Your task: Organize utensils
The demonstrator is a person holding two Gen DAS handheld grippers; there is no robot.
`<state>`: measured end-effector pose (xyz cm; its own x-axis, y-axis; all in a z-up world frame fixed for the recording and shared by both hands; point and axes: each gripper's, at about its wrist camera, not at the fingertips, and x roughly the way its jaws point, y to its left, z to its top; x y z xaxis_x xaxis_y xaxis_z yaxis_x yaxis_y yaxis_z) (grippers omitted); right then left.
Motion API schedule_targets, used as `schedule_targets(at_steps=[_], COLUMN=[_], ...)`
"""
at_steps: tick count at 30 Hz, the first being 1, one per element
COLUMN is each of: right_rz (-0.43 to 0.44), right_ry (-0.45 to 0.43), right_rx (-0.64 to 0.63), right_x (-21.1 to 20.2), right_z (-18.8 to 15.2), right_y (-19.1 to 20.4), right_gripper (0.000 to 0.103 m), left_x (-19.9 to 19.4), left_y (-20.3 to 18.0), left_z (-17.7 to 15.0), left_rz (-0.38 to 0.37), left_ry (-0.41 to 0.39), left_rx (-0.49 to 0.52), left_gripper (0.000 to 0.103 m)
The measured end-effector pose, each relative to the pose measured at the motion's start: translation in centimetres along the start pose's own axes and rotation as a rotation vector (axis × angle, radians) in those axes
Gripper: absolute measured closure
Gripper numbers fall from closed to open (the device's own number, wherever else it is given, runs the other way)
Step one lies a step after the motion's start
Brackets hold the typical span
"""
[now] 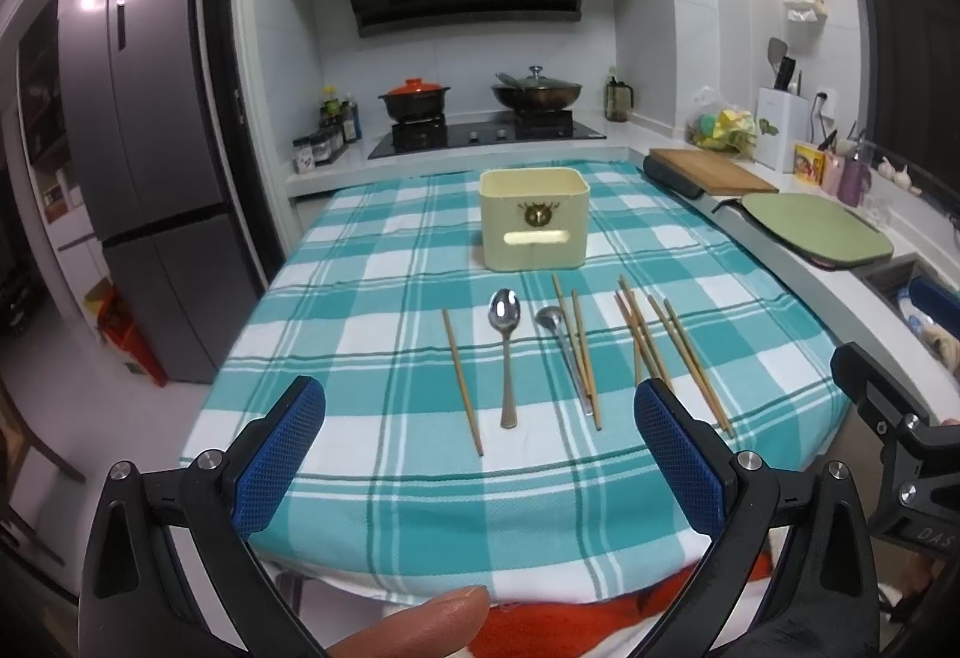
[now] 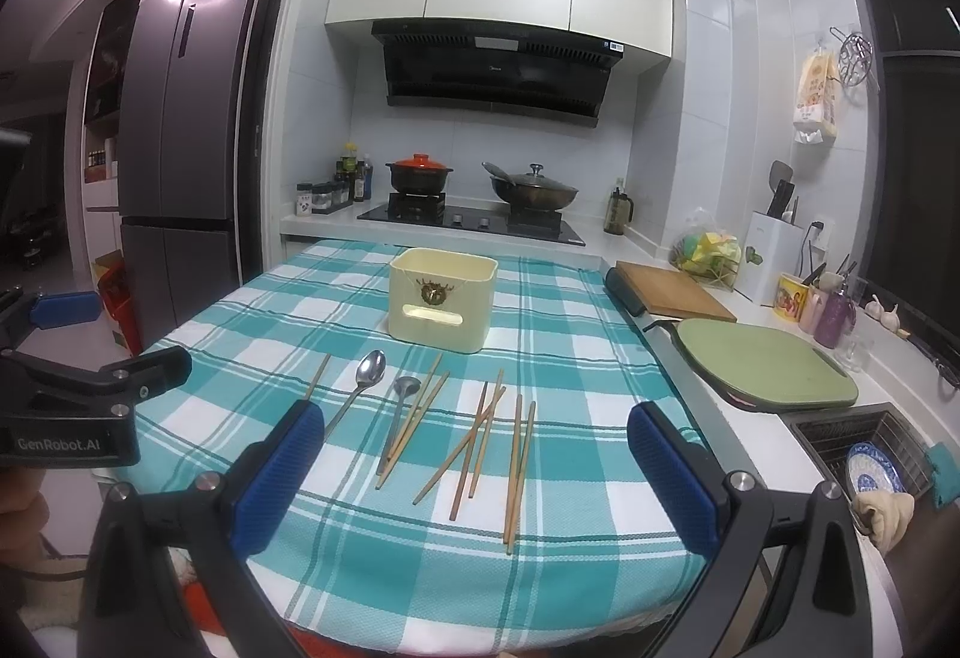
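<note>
The checked cloth hides my counter (image 1: 372, 484). The cream holder (image 1: 533, 220) stands at its far middle, contents unseen. My left hand-held gripper (image 1: 480, 454) and right hand-held gripper (image 2: 474, 469) gape wide, empty. Chopsticks (image 2: 519, 472) overlap; perhaps nine. Beside the spoon (image 1: 507, 352), the small ladle (image 1: 561, 352) lies partly under chopsticks.

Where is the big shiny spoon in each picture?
Left wrist view: the big spoon lies near the middle of the checked cloth, between a lone chopstick on its left and the small ladle on its right.
Right wrist view: the big spoon lies left of centre, its handle running down towards the left blue finger pad.
Shared landmark: the cream box stands behind the spoon in both.
</note>
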<state>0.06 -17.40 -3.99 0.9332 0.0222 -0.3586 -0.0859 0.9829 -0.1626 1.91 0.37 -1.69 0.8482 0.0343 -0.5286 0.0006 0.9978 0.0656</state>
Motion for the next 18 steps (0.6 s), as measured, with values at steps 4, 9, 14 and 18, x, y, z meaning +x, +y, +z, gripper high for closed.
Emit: schedule_targets(at_steps=[4, 9, 14, 18], right_rz=[0.002, -0.001, -0.002, -0.01], right_ry=[0.004, 0.005, 0.007, 0.007], right_rx=[-0.001, 0.002, 0.004, 0.011], right_x=[-0.03, 0.05, 0.17, 0.28], right_z=[-0.06, -0.14, -0.21, -0.21], right_y=[0.01, -0.04, -0.07, -0.26], right_gripper=[0.0, 0.0, 0.0, 0.0], left_x=[0.26, 0.24, 0.3, 0.75], left_y=[0.06, 0.09, -0.23, -0.38], left_z=[-0.06, -0.11, -0.04, -0.08], left_rz=[0.0, 0.0, -0.007, -0.041], left_ry=[0.001, 0.005, -0.003, 0.008], left_rx=[0.003, 0.004, -0.001, -0.002], left_gripper=[0.0, 0.0, 0.0, 0.0])
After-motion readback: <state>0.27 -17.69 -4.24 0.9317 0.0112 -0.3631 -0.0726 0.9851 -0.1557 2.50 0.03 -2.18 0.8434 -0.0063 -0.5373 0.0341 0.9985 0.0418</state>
